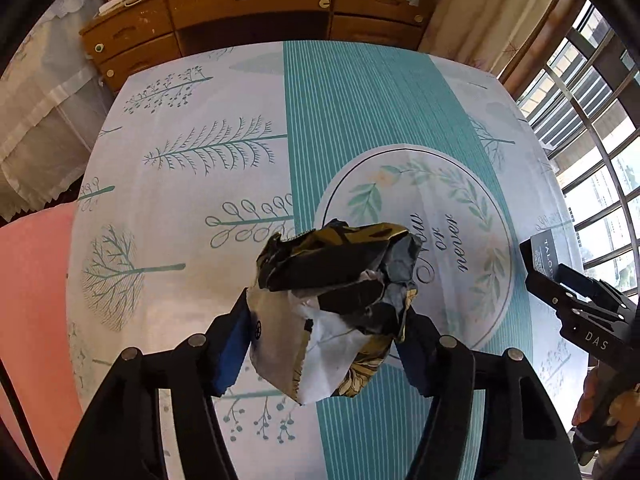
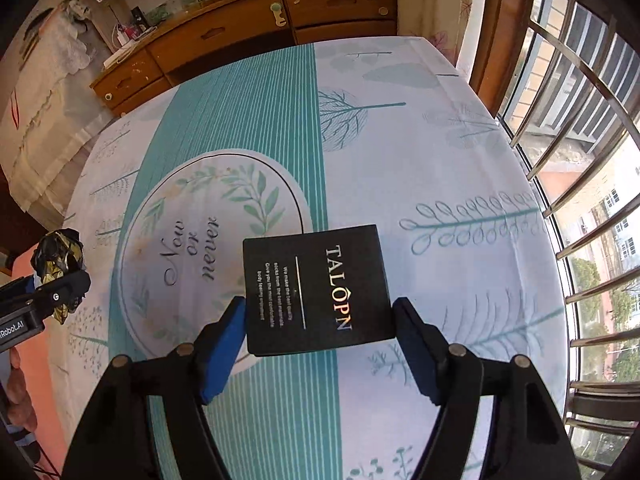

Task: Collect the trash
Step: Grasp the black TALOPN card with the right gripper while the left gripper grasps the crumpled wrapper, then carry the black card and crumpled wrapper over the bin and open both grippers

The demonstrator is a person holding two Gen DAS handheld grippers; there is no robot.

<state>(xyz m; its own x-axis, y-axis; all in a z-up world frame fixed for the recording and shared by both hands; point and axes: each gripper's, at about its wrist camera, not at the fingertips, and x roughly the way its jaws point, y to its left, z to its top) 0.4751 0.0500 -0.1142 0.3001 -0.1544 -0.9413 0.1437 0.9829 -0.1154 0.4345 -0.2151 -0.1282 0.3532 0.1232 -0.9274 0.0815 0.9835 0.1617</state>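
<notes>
Crumpled wrapper (image 1: 340,280) pinched between left fingers (image 1: 234,344), black box (image 2: 316,290) clamped between right fingers (image 2: 224,352)

Black-and-gold crumpled wrapper (image 1: 340,280), black gold-lettered box (image 2: 316,292), teal-striped, tree-patterned white tablecloth (image 1: 192,92).

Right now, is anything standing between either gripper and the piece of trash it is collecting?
No. The left gripper is clamped on the crumpled black-and-gold wrapper, and the right gripper on the black cardboard box. No bin is in view.
</notes>
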